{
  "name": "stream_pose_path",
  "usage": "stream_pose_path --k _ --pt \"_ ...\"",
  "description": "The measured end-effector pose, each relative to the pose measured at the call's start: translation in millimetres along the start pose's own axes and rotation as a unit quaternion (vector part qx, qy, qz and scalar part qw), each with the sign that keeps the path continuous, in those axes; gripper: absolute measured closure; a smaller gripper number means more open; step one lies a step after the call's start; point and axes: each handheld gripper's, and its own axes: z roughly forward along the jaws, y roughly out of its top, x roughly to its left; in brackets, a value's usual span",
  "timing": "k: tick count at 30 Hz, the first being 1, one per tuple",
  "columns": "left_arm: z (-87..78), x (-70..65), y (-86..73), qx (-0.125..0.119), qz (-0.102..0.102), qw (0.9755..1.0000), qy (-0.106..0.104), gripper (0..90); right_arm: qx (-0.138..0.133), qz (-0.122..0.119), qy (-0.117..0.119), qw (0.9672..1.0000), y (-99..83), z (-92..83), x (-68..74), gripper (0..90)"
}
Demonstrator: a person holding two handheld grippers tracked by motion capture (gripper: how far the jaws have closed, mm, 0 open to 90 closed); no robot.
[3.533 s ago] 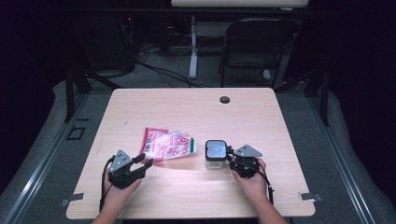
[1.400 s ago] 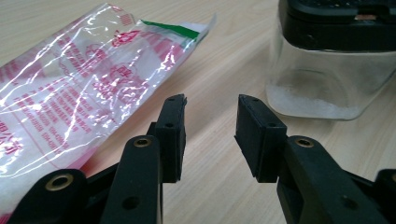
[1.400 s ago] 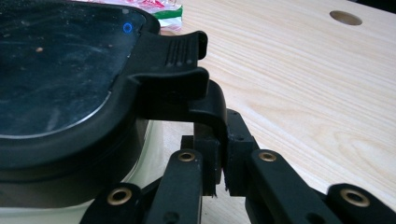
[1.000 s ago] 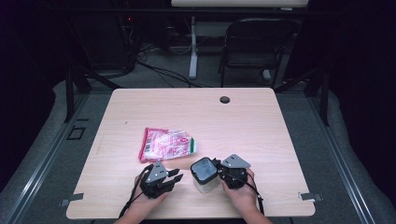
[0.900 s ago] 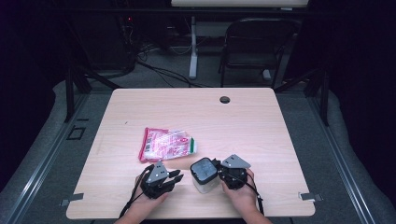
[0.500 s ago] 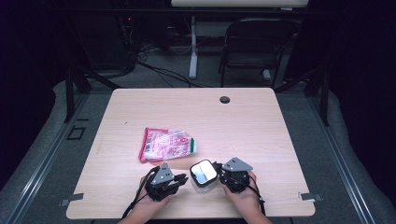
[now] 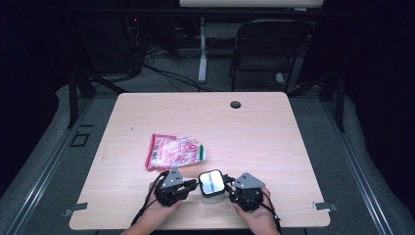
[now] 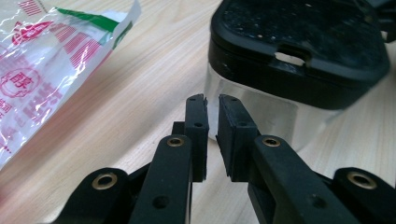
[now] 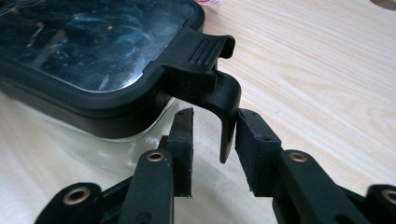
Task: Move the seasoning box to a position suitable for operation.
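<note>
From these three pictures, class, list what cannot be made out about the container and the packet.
- Container: contents; dark lid reflects in the right gripper view.
- Container base: left gripper view, behind the left gripper.
- Packet: print too small in the high view, cut off by the edge in the left gripper view.

High view looks down from near side; both gripper views sit close, sharing the container (image 7: 212, 183) from opposite sides.

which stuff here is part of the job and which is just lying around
In the job:
- clear container with black lid
- lid's latch tab, between the right gripper jaws
- left gripper, nearly closed at the container's side

Lying about:
- red and white plastic bag
- table
</note>
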Motion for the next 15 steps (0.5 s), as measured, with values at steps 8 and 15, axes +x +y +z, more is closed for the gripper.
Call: stream_pose_path --k 8,15 --pt "1.0 2.8 1.2 0.000 -0.006 1.0000 0.005 81.3 -0.001 -0.001 0.018 0.9998 0.0 -9.8 5.8 65.4" --pt "-2.0 1.9 1.8 -0.001 -0.006 1.0000 0.004 80.5 -0.010 0.002 0.019 0.9998 0.8 -16.5 3.6 62.2"
